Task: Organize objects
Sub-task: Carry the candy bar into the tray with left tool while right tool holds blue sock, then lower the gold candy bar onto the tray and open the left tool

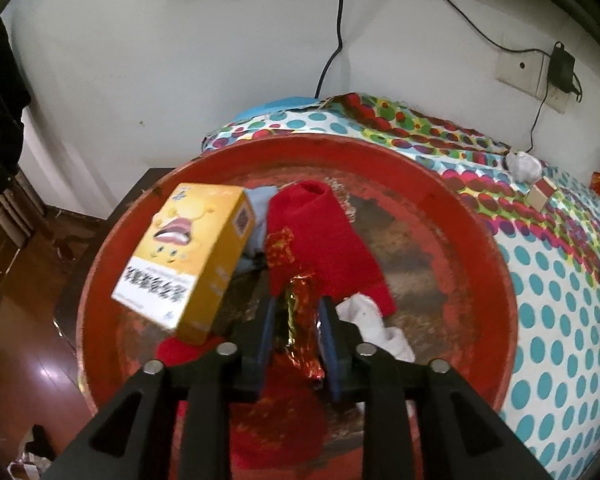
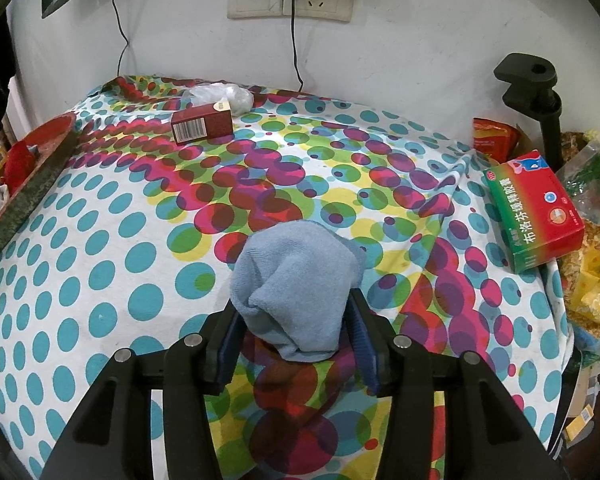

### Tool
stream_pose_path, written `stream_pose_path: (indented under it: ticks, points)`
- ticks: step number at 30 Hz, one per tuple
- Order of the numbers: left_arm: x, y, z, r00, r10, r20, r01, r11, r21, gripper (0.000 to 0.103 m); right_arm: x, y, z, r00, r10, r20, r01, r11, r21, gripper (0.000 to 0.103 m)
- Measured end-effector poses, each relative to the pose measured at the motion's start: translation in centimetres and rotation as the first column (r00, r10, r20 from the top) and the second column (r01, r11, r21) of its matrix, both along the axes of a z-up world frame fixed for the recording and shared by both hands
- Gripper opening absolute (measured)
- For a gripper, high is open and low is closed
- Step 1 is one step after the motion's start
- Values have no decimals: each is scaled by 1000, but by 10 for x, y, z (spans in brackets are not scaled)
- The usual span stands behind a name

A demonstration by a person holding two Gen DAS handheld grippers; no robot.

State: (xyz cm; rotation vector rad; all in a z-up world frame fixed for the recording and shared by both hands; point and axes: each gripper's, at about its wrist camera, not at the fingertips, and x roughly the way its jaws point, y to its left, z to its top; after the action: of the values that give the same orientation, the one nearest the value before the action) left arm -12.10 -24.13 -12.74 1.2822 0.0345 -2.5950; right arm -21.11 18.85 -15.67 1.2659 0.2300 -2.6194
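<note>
1. The red tray at the table's left end is where I am gathering things; in it already lie a yellow box, a red sock, a white sock and a bit of pale blue cloth behind the box
2. A foil candy wrapper sits between the pads of my left gripper, over the tray; the jaws stand slightly apart with a sliver of space on either side, so I judge it is let go and dropping in rather than clamped
3. My right gripper is closed around a bunched blue cloth on the spotted tablecloth, near the middle of the table and well apart from the tray; the pads press its sides
4. Still out on the cloth: a dark red box and a crumpled plastic bag near the wall, and a red-and-green medicine box at the right edge
5. By my reckoning roughly half is done: the wrapper finishes, the blue cloth goes next, then the three loose items
</note>
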Motion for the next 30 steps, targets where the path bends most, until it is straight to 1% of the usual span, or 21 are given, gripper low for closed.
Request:
stream_pose_path:
  ticks: [1, 4, 6, 7, 11, 16, 18, 22, 26, 30]
  points:
    - [1, -1, 0, 1000, 1, 1, -1, 1000, -3, 38, 0, 1, 0, 1000, -3, -1, 3, 1000, 4, 47]
    - [4, 0, 2, 1000, -10, -3, 10, 1000, -24, 49, 1, 3, 1, 1000, -9, -8, 9, 1000, 19, 48]
    - [6, 2, 4, 1000, -23, -12, 23, 999, -32, 55, 1, 4, 1, 1000, -19, -13, 19, 999, 31, 49]
    - [7, 2, 5, 1000, -27, -12, 27, 999, -24, 59, 2, 3, 2, 1000, -19, -17, 20, 999, 40, 49]
    - [6, 1, 4, 999, -41, -7, 41, 999, 20, 59, 3, 4, 2, 999, -20, -26, 21, 998, 60, 49]
    - [7, 1, 4, 999, -48, -7, 48, 999, 20, 60, 4, 1, 2, 999, -19, -41, 23, 995, 93, 49]
    - [7, 1, 4, 999, -51, -8, 51, 998, 26, 60, 3, -8, 1, 999, -22, -39, 26, 996, 89, 49]
    - [7, 2, 4, 998, -55, -5, 55, 998, 27, 60, 2, -3, 1, 998, -47, -33, 49, 996, 74, 49]
    - [8, 1, 4, 998, -56, -4, 56, 998, 34, 60, 5, 0, 2, 997, -68, -21, 69, 997, 46, 41]
    - [8, 1, 4, 998, -56, -3, 56, 998, 34, 60, 5, -1, 3, 995, -102, -16, 103, 994, 48, 38]
